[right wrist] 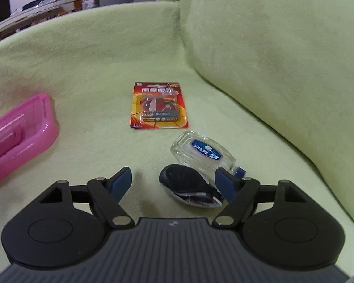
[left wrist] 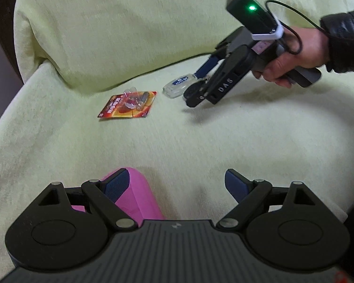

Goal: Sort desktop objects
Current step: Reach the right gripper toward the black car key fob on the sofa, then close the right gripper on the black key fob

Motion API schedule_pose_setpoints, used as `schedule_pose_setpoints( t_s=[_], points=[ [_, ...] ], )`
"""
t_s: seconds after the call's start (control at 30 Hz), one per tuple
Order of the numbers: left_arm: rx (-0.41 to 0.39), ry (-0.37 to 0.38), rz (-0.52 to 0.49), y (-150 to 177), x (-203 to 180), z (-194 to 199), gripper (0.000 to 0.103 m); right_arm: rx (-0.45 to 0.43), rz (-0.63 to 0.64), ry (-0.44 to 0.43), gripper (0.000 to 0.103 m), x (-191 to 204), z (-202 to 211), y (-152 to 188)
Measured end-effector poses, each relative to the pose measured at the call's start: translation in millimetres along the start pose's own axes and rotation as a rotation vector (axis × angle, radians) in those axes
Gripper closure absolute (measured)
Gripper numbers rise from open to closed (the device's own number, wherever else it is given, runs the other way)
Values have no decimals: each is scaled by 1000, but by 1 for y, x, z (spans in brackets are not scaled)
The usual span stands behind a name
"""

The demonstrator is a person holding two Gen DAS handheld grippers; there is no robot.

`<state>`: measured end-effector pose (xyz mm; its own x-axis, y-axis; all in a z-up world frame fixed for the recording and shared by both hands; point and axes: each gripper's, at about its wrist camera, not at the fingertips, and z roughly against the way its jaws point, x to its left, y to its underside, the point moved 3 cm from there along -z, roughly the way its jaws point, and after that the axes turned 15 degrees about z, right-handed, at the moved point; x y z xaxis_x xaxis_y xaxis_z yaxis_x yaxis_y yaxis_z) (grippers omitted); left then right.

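My right gripper (right wrist: 174, 181) is open low over the green sofa seat. A black and silver oval object (right wrist: 188, 186) lies between its fingers, close to the right finger (right wrist: 226, 181). A small glass bottle with a blue label (right wrist: 200, 152) lies on its side just beyond, touching that object. Farther ahead a red battery pack (right wrist: 159, 106) lies flat. In the left wrist view my left gripper (left wrist: 177, 184) is open and holds nothing; its left finger (left wrist: 116, 184) hangs over the pink tray (left wrist: 141, 195). There the right gripper (left wrist: 200, 82) reaches down beside the bottle (left wrist: 178, 86).
The sofa's back cushion (right wrist: 271, 59) rises to the right of the objects. The pink tray (right wrist: 18, 136) sits at the left of the seat. A hand in a dark sleeve (left wrist: 302, 52) holds the right gripper. A cluttered table (right wrist: 35, 11) stands far behind.
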<state>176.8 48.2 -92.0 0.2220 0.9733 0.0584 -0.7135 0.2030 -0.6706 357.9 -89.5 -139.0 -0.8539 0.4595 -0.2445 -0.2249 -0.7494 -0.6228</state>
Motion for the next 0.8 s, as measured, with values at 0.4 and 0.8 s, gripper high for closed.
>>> schedule_pose_setpoints(
  t_s=[0.4,0.8],
  points=[
    [25,-10,16,2,-2,-4,14,78,-94,-45,36,-3,8,17],
    [37,-2,14,3,-7,0,14,59,-194,-21,44,-2,7,8]
  ],
)
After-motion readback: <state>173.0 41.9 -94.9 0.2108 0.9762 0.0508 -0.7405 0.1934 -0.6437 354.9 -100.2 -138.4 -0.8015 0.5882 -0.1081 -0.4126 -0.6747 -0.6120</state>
